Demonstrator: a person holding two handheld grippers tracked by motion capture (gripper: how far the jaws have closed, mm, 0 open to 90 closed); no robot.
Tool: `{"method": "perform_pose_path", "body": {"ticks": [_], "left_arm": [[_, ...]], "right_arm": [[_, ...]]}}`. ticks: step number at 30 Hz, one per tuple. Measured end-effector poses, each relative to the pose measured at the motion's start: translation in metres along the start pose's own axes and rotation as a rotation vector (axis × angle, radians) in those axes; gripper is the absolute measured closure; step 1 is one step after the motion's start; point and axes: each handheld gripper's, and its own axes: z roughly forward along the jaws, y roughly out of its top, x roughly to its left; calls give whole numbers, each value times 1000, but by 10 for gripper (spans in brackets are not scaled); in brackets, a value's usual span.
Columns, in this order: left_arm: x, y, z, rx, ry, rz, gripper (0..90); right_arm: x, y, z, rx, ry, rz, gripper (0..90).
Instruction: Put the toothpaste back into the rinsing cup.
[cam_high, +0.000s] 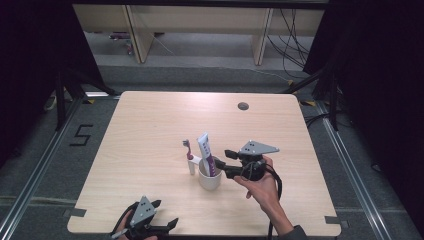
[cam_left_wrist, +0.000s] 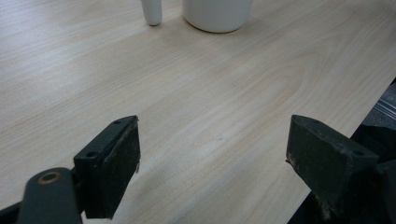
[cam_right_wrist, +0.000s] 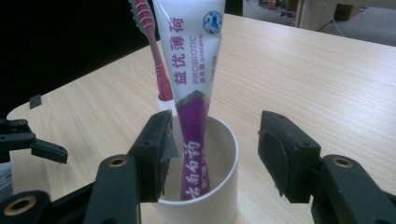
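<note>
Right gripper view, toothpaste tube base hidden (cup)

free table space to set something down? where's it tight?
Free: the far half of the table, from the cable hole down to the cup; also the left side between the toothbrush and the left edge.

Tight: around the cup, where the toothpaste tube stands and the right gripper hovers; near edge by the left gripper.

White cup upright near middle of table. Inside, white and purple toothpaste tube standing on end, leaning on rim. Pink toothbrush with white handle upright just beside cup, bristles on top.
</note>
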Motion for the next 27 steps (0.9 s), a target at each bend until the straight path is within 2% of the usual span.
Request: {"method": "perform_pose_path", "body": {"ticks": [1, 2, 6, 7, 8, 9, 10, 12, 13, 15, 16, 18, 21, 22, 23, 24, 25, 26, 27], "left_arm": [[0, 0, 0, 1, -1, 1, 172], [0, 0, 0, 0, -1, 1, 172], [0, 0, -1, 3, 2, -1, 172], [1, 0, -2, 13, 5, 10, 171], [1, 1, -2, 12, 8, 8, 172], [1, 1, -2, 12, 8, 8, 172], [1, 0, -2, 12, 8, 7, 172], [1, 0, -2, 12, 8, 7, 172], [1, 0, -2, 8, 7, 2, 171], [0, 1, -2, -1, 6, -5, 172], [1, 0, -1, -6, 3, -3, 171], [1, 0, -1, -5, 3, -4, 172], [0, 0, -2, 2, 6, -6, 171], [0, 0, -2, 3, 5, -5, 172], [0, 0, -2, 4, 6, -5, 172], [1, 0, -2, 5, 6, -2, 172], [1, 0, -2, 3, 8, 0, 171], [1, 0, -2, 0, 5, -2, 172], [1, 0, -2, 1, 5, -3, 172]], "right_arm": [[-2, 0, -3, 2, -15, -19, 448], [-1, -1, -3, 4, -11, 2, 443], [-3, -4, -7, 6, -9, 25, 416], [-6, -5, -7, -2, -12, 5, 413], [-4, -7, -8, 7, -9, 39, 407], [-7, -7, -9, 3, -28, -3, 403], [-6, -8, -9, 8, -11, 21, 401], [-7, -10, -11, 12, -18, 35, 395], [-8, -10, -12, 9, -13, 17, 391], [-8, -11, -15, 25, -19, 27, 387], [-10, -12, -15, 16, -20, -4, 384], [-8, -14, -15, 17, -5, 22, 379], [-9, -16, -17, 22, -5, 21, 377], [-7, -16, -19, 25, -7, 48, 376], [-10, -17, -19, 15, -8, 21, 373], [-11, -17, -20, 22, -2, 14, 371], [-11, -18, -21, 21, -11, 18, 368], [-10, -19, -22, 23, -5, 45, 365], [-12, -20, -24, 19, -28, 16, 363]]}}
